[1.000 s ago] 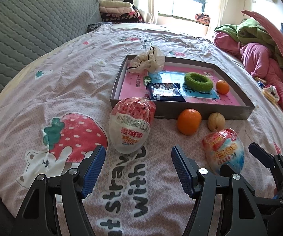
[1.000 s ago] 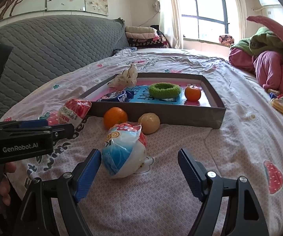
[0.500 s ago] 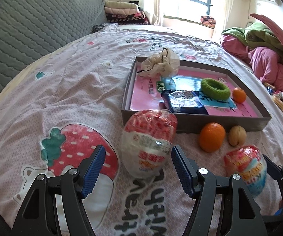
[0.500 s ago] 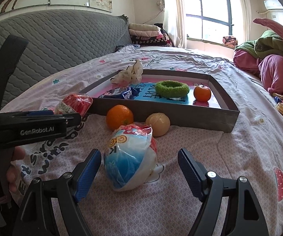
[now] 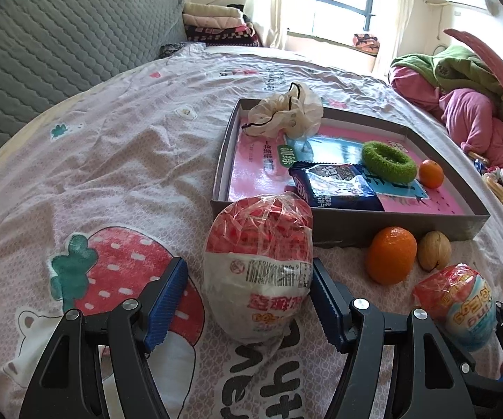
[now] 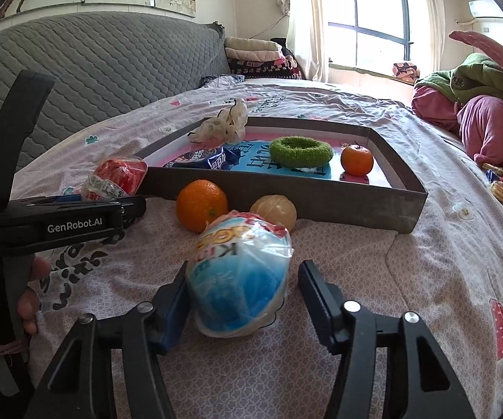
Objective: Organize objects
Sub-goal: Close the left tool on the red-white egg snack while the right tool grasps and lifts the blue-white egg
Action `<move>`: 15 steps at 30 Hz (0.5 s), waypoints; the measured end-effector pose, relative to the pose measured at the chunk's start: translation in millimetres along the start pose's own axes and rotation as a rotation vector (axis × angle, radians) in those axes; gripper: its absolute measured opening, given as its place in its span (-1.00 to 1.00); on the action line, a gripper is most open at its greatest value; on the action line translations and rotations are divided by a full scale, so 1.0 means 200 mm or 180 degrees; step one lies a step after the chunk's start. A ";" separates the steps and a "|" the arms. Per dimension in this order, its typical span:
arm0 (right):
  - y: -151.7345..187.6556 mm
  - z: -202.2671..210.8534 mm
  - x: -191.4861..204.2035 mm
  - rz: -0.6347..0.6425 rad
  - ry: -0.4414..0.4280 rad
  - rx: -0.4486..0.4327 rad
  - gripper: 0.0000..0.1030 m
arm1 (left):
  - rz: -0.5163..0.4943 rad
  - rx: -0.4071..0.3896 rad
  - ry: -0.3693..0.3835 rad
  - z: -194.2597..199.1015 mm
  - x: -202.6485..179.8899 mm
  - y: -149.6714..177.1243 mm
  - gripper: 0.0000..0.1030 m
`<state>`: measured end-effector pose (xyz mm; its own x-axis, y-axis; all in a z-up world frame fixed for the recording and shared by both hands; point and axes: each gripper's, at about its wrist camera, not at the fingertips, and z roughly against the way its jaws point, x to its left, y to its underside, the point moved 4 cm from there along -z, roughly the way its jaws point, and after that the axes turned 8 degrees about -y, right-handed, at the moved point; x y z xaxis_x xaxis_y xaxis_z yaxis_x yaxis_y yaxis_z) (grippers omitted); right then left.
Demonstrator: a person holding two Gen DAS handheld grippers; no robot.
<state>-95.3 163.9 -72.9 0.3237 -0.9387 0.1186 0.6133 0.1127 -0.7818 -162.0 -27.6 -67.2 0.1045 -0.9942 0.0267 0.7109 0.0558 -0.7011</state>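
Bracketing two wrapped eggs on the bed, both sets of jaws standing open.
Left gripper [image 5: 248, 302] is straddling the red-wrapped egg [image 5: 259, 265]; right gripper [image 6: 242, 298] is straddling the blue-wrapped egg [image 6: 239, 276], both lying in front of the tray [image 5: 356, 225]. Probably light, rigid shells under crinkly, slippery film: judging mid-body the best hold. Compared with a second ago, both grippers are sitting closer, eggs now between the pads.

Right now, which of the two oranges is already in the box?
The smaller orange, lying inside the box beside the green ring. The bigger orange sits outside on the bedspread, next to the walnut.
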 end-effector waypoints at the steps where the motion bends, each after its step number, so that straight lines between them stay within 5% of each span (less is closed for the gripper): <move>1: 0.00 0.00 0.00 0.0006 -0.0003 -0.0007 0.09 | 0.0004 -0.0006 0.0016 0.00 0.00 0.00 0.38; 7: -0.02 0.03 0.01 0.0048 0.0008 -0.0130 0.00 | 0.0042 -0.0062 0.0077 0.00 0.00 -0.01 0.05; 15: -0.06 0.10 -0.01 0.0085 0.0077 -0.0330 0.00 | 0.0033 -0.0168 0.0129 0.06 0.00 -0.03 0.05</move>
<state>-89.2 171.1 -51.8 0.3206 -0.9436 0.0830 0.5265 0.1046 -0.8437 -157.8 -27.1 -55.0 0.0825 -0.9966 -0.0088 0.6720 0.0622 -0.7379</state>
